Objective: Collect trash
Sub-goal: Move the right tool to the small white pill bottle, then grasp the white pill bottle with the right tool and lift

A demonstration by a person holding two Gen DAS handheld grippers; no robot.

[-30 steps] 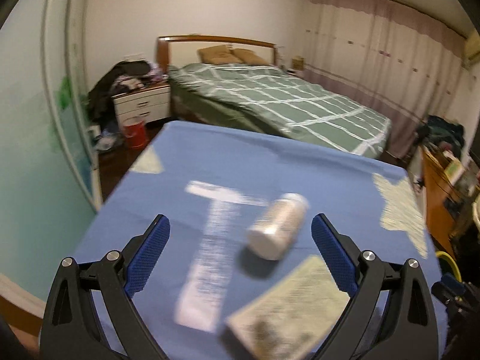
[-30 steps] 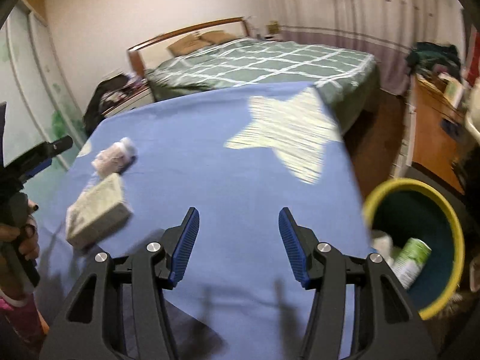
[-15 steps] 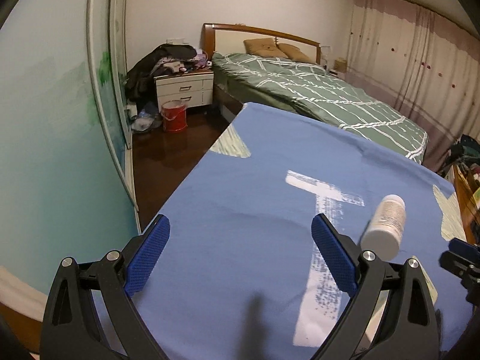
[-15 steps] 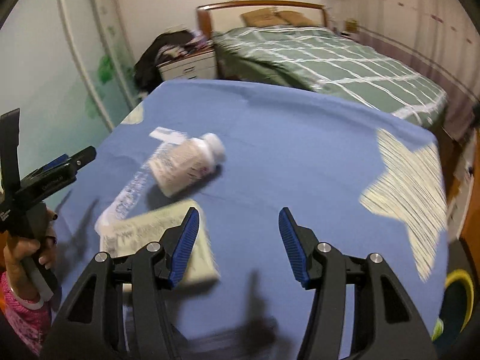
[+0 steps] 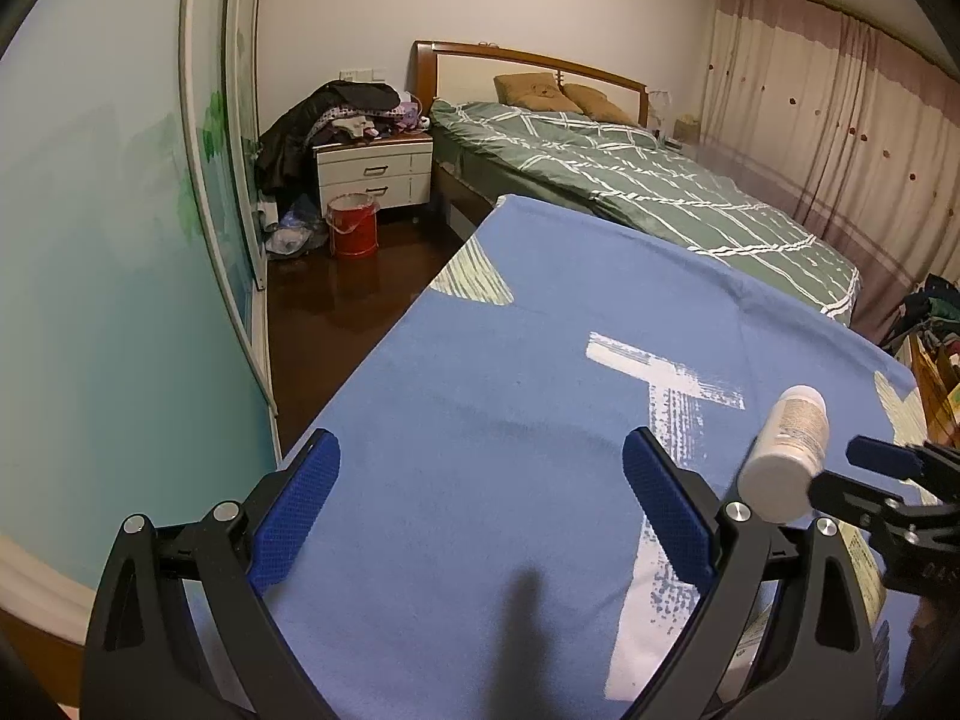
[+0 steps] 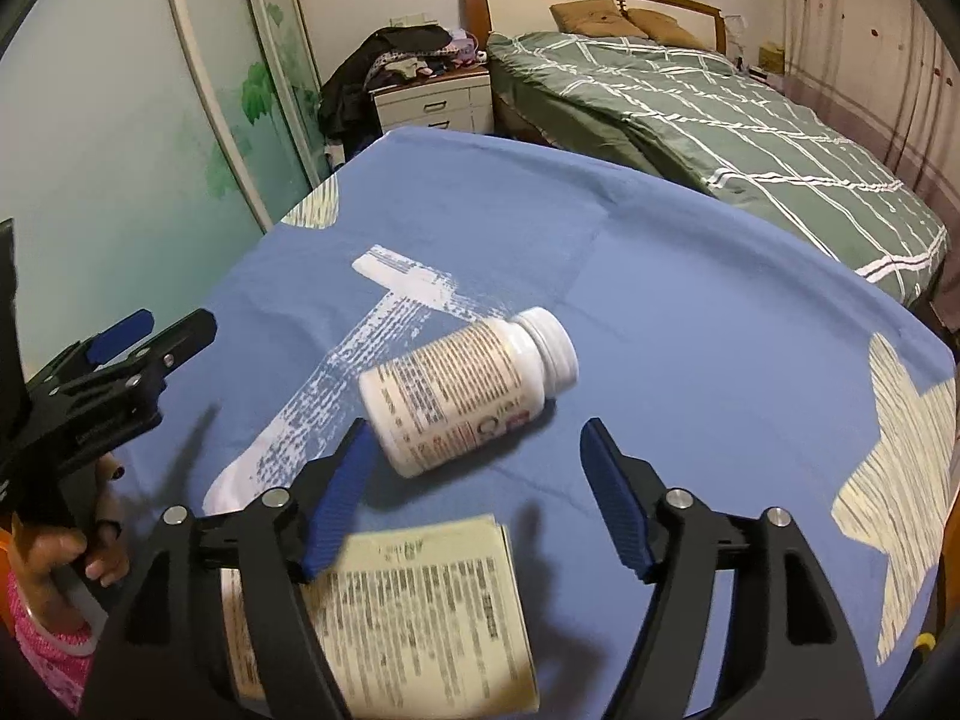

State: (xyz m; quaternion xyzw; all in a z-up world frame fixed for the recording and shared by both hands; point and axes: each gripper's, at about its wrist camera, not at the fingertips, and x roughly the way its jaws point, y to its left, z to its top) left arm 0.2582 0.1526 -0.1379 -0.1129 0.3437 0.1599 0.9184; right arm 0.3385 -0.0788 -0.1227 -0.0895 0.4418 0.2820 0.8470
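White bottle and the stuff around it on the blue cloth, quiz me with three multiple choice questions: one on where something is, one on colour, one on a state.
1. Where does the white bottle lie?
A. On the blue cloth, beyond the flat box
B. On the green bedspread
C. Inside the red bucket

2. What colour are the pads of the right gripper?
A. Red
B. Blue
C. Yellow

3. How is the bottle placed?
A. Standing upright
B. Clamped in the left gripper
C. Lying on its side with the cap on

Answers:
1. A: the right wrist view shows it on the cloth just past the box.
2. B: both pads are blue.
3. C: it lies flat, cap pointing away, while the left gripper stands open over bare cloth.
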